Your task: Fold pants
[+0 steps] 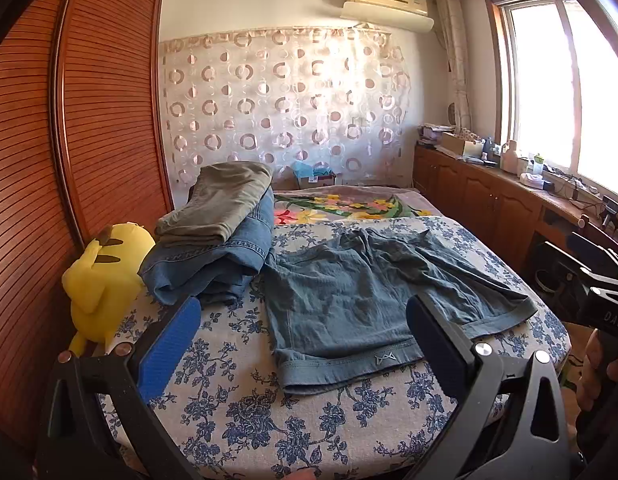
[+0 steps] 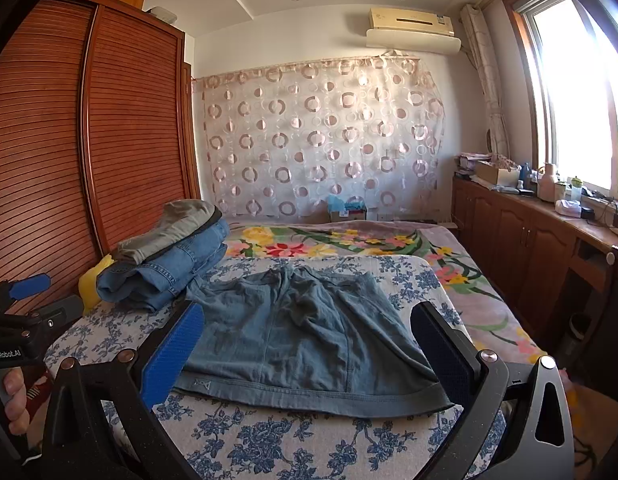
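A pair of blue-grey shorts (image 1: pixel 373 300) lies spread flat on the blue-flowered sheet of the bed (image 1: pixel 237 408), waistband far, leg hems toward me. They also show in the right wrist view (image 2: pixel 309 336). My left gripper (image 1: pixel 305 320) is open and empty, held above the near left leg hem. My right gripper (image 2: pixel 309 328) is open and empty, held above the near hems, apart from the cloth. The right gripper's body shows at the right edge of the left wrist view (image 1: pixel 601 292). The left gripper shows at the left edge of the right wrist view (image 2: pixel 25 300).
A stack of folded jeans (image 1: pixel 213 268) with olive trousers (image 1: pixel 221 204) on top sits at the bed's left. A yellow plush toy (image 1: pixel 101 280) leans beside a wooden wardrobe (image 1: pixel 69 120). A cluttered wooden cabinet (image 1: pixel 489 196) runs under the window on the right.
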A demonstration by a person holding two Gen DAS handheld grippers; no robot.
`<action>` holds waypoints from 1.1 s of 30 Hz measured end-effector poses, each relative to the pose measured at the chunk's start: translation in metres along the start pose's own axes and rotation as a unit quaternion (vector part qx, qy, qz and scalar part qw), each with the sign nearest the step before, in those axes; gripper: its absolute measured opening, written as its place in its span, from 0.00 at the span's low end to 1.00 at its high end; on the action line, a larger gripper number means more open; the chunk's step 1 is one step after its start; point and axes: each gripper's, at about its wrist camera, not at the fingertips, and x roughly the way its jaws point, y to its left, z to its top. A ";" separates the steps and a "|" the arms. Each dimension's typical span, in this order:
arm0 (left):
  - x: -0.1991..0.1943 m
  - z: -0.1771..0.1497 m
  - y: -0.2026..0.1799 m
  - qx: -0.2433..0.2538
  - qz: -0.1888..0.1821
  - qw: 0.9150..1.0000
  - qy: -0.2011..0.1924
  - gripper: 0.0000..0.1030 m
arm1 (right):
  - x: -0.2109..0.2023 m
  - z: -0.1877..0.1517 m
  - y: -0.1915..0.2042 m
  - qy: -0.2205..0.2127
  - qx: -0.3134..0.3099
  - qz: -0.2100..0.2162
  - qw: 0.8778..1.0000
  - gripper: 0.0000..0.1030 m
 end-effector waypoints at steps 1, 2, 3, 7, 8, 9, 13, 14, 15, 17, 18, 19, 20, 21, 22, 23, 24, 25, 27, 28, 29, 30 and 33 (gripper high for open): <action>0.000 0.000 -0.001 0.000 0.001 1.000 0.000 1.00 | 0.000 0.000 0.000 0.000 0.000 -0.001 1.000 1.00; 0.000 0.000 -0.001 0.000 0.001 1.000 0.000 1.00 | 0.000 0.000 0.001 -0.001 -0.001 -0.001 1.000 1.00; 0.000 0.000 0.000 0.000 0.001 1.000 0.000 1.00 | 0.000 0.000 0.001 -0.001 -0.002 -0.002 1.000 1.00; 0.001 -0.001 0.003 0.000 0.002 1.000 0.000 1.00 | -0.002 0.000 0.002 -0.003 -0.004 -0.002 1.000 1.00; 0.001 -0.001 0.003 0.000 0.001 1.000 -0.001 1.00 | -0.002 0.000 0.002 -0.002 -0.004 -0.002 1.000 1.00; 0.001 -0.001 0.003 0.000 0.002 1.000 -0.001 1.00 | -0.002 0.000 0.001 -0.002 -0.003 -0.001 1.000 1.00; 0.001 -0.001 0.003 0.000 0.002 1.000 -0.001 1.00 | -0.001 0.001 0.002 -0.002 -0.004 -0.001 1.000 1.00; 0.001 -0.001 0.002 0.000 0.002 1.000 -0.001 1.00 | -0.001 0.001 0.002 -0.003 -0.004 -0.001 1.000 1.00; 0.001 -0.001 0.003 0.000 0.002 1.000 -0.001 1.00 | -0.001 0.001 0.002 -0.004 -0.004 -0.002 1.000 1.00; 0.001 -0.001 0.002 0.000 0.002 1.000 -0.001 1.00 | -0.001 0.001 0.001 -0.004 -0.004 -0.002 1.000 1.00; 0.001 0.000 0.003 0.001 0.002 1.000 -0.001 1.00 | -0.001 0.001 0.001 -0.004 -0.004 -0.002 1.000 1.00; 0.001 -0.001 0.002 0.001 0.002 1.000 -0.001 1.00 | -0.001 0.001 0.001 -0.005 -0.004 -0.002 1.000 1.00; 0.001 -0.001 0.002 0.001 0.002 1.000 -0.001 1.00 | -0.001 0.001 0.001 -0.005 -0.004 -0.002 1.000 1.00; 0.001 -0.001 0.002 0.001 0.003 1.000 -0.001 1.00 | -0.001 0.001 0.001 -0.005 -0.004 -0.002 1.000 1.00; 0.001 -0.001 0.002 0.001 0.002 1.000 -0.001 1.00 | -0.002 0.001 0.001 -0.005 -0.003 -0.002 1.000 1.00; 0.000 0.000 0.004 0.001 0.002 1.000 -0.001 1.00 | -0.001 0.001 0.001 -0.005 -0.003 -0.002 1.000 1.00; 0.000 -0.001 0.002 0.001 0.002 1.000 -0.001 1.00 | -0.001 0.001 0.001 -0.005 -0.003 -0.002 1.000 1.00; 0.001 -0.001 0.002 0.001 0.003 1.000 -0.002 1.00 | -0.001 0.001 0.001 -0.005 -0.003 -0.002 1.000 1.00; 0.000 -0.001 0.002 0.001 0.002 1.000 -0.002 1.00 | -0.001 0.001 0.002 -0.005 -0.003 -0.002 1.000 1.00; 0.001 -0.001 0.001 0.001 0.003 1.000 -0.002 1.00 | -0.002 0.001 0.002 -0.005 -0.003 -0.002 1.000 1.00; 0.000 -0.001 0.004 0.001 0.003 1.000 -0.001 1.00 | -0.002 0.001 0.002 -0.005 -0.003 -0.002 1.000 1.00; 0.000 -0.001 0.003 0.001 0.002 1.000 -0.001 1.00 | -0.002 0.001 0.002 -0.005 -0.003 -0.002 1.000 1.00; 0.000 -0.001 0.002 0.002 0.003 1.000 -0.002 1.00 | -0.002 0.001 0.002 -0.005 -0.003 -0.001 1.000 1.00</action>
